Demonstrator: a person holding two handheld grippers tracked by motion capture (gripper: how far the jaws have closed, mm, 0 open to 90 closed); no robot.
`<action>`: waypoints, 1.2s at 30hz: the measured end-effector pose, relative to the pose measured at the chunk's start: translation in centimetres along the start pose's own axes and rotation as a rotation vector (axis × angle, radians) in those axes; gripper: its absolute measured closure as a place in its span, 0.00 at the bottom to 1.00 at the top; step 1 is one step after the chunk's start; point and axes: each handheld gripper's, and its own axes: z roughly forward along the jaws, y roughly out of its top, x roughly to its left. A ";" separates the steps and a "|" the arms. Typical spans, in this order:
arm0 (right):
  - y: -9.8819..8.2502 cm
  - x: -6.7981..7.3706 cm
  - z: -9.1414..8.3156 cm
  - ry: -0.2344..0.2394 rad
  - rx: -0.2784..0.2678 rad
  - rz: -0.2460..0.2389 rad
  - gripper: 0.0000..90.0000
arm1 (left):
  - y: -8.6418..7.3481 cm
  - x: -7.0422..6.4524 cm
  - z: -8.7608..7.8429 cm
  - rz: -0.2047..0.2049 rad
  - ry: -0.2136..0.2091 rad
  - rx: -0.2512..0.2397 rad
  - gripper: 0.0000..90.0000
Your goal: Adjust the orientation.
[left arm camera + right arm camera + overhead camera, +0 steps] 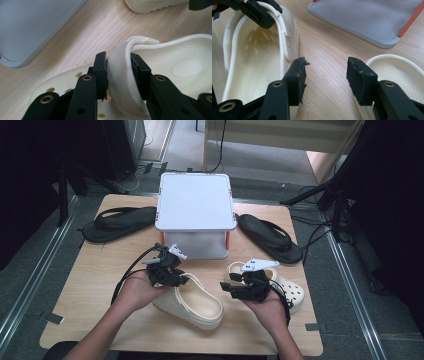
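The cream foam clog with its perforated toe is lying at about six o'clock on the pale wooden table, and I am reading it as light, soft and springy. Its heel strap is bending between the left gripper jaws, which are touching the strap on both sides, so I am treating that thin band as the handhold. The left hand is angling in from seven o'clock. The right gripper is hanging released over bare wood beside the second cream clog, at four o'clock. Farther off, a white lidded storage box is standing at twelve.
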 end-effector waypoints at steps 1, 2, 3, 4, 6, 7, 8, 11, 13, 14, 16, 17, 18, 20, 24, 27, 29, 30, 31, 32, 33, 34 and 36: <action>0.0 0.0 0.0 0.002 0.001 0.002 0.56 | -0.1 0.0 0.2 -0.002 -0.007 -0.003 0.75; 0.0 0.0 0.1 0.001 0.004 0.002 0.56 | -0.1 -0.2 0.3 0.003 -0.007 0.000 0.74; -0.1 0.1 0.1 0.002 0.004 0.001 0.56 | -0.1 -0.2 0.3 0.003 -0.007 0.000 0.73; -0.1 0.1 0.2 0.007 0.008 0.004 0.56 | -0.1 -0.6 0.6 0.024 0.007 0.002 0.72; -0.1 0.2 0.2 0.008 0.009 0.003 0.56 | -0.1 -0.8 0.6 0.030 0.011 0.006 0.71; -0.1 0.2 0.3 0.013 0.013 0.001 0.56 | -0.1 -0.7 0.7 0.011 -0.010 -0.013 0.67; -0.2 0.2 0.3 0.016 0.013 0.002 0.56 | -0.2 -0.6 0.9 0.002 -0.017 -0.018 0.66; -0.2 0.2 0.5 0.020 0.015 0.004 0.56 | -0.3 -0.4 1.0 -0.011 -0.024 -0.025 0.59; -0.2 0.3 0.6 0.024 0.018 0.000 0.56 | -0.3 -0.3 1.2 -0.017 -0.045 -0.010 0.55; -0.2 0.3 0.7 0.030 0.018 -0.002 0.56 | -0.3 0.0 1.1 -0.046 -0.072 -0.013 0.55; -0.2 0.3 0.7 0.034 0.015 -0.002 0.56 | -0.3 0.2 0.8 -0.053 -0.074 -0.026 0.55; -0.2 0.3 0.7 0.035 0.015 -0.002 0.56 | -0.3 0.2 0.6 -0.057 -0.076 -0.038 0.55; -0.2 0.3 0.7 0.035 0.016 -0.003 0.56 | -0.3 0.3 0.3 -0.065 -0.083 -0.050 0.55; -0.2 0.3 0.7 0.037 0.018 -0.004 0.56 | -0.3 0.3 -0.2 -0.066 -0.087 -0.061 0.55; -0.2 0.5 0.7 0.037 0.020 -0.003 0.57 | -0.5 0.4 -1.5 -0.070 -0.081 -0.088 0.54; -0.2 0.6 0.8 0.039 0.018 -0.008 0.57 | -1.2 0.6 -2.5 -0.075 -0.064 -0.101 0.55; -0.2 0.6 0.8 0.043 0.017 -0.007 0.58 | -1.5 0.6 -2.8 -0.075 -0.061 -0.103 0.57; -0.2 0.6 0.8 0.043 0.017 -0.007 0.58 | -1.8 0.7 -3.0 -0.082 -0.059 -0.106 0.57; -0.2 0.7 0.8 0.046 0.019 -0.007 0.59 | -2.2 0.8 -3.3 -0.084 -0.054 -0.104 0.57; -0.1 0.7 0.9 0.050 0.018 -0.011 0.60 | -2.8 0.9 -3.7 -0.087 -0.048 -0.116 0.60; -0.1 0.7 0.9 0.050 0.018 -0.011 0.60 | -2.8 0.9 -3.7 -0.087 -0.048 -0.116 0.62; -0.1 0.9 1.0 0.059 0.020 -0.015 0.63 | -3.4 1.0 -4.1 -0.097 -0.047 -0.123 0.64; -0.1 1.1 1.2 0.067 0.024 -0.023 0.65 | -4.2 1.3 -4.3 -0.108 -0.047 -0.132 0.69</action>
